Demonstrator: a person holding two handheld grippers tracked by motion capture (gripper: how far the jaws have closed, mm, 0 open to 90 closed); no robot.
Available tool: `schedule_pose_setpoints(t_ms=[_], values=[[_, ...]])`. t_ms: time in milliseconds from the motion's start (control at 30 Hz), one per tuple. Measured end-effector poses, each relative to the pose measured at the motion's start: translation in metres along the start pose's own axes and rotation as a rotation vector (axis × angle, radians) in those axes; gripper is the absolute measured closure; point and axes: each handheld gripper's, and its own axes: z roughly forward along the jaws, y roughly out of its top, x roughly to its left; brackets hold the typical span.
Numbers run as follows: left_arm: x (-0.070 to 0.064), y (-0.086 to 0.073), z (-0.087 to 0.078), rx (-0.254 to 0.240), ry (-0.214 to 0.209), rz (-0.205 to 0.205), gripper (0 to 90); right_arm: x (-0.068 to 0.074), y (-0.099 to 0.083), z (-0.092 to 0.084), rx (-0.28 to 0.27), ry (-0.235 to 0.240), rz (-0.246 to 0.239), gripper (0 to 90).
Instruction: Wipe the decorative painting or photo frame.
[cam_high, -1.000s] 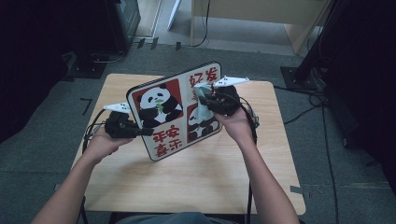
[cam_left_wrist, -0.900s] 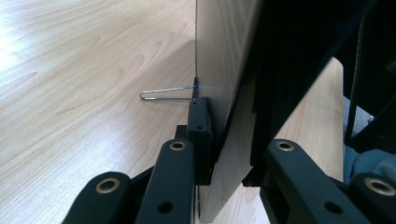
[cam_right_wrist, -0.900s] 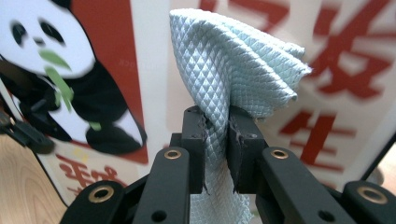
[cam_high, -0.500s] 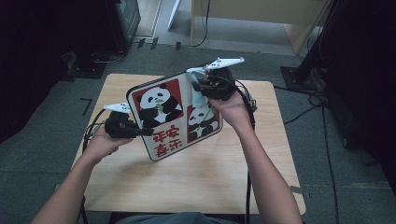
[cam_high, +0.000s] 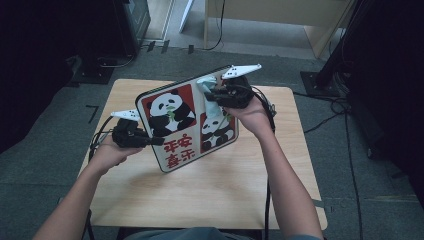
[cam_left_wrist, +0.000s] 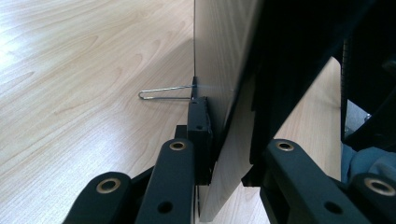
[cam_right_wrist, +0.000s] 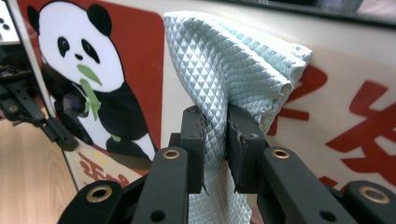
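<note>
Over the wooden table (cam_high: 210, 185), left gripper (cam_high: 150, 141) clamped on panda board (cam_high: 170, 112) to steady it tilted, right gripper (cam_right_wrist: 215, 140) pinching cloth (cam_right_wrist: 229, 70) for wiping.

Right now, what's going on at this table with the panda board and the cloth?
A person is wiping a panda board with a light blue cloth. The left gripper is shut on the board's edge and holds it tilted up off the wooden table. The right gripper is shut on the cloth, its jaws pinching a fold, and presses the cloth against the printed face near the board's upper part, beside the panda picture and the red characters.
</note>
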Motion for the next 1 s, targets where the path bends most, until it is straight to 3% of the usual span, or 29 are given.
schedule_pose_setpoints(t_ms=[200, 1000], values=[[0.000, 0.000, 0.000, 0.000, -0.001, -0.002, 79.7, -0.006, -0.007, 0.001, -0.007, 0.026, 0.008, 77.9], [0.001, 0.000, -0.001, 0.004, -0.009, 0.000, 79.4, 0.002, -0.047, 0.014, 0.033, 0.022, 0.014, 77.2]])
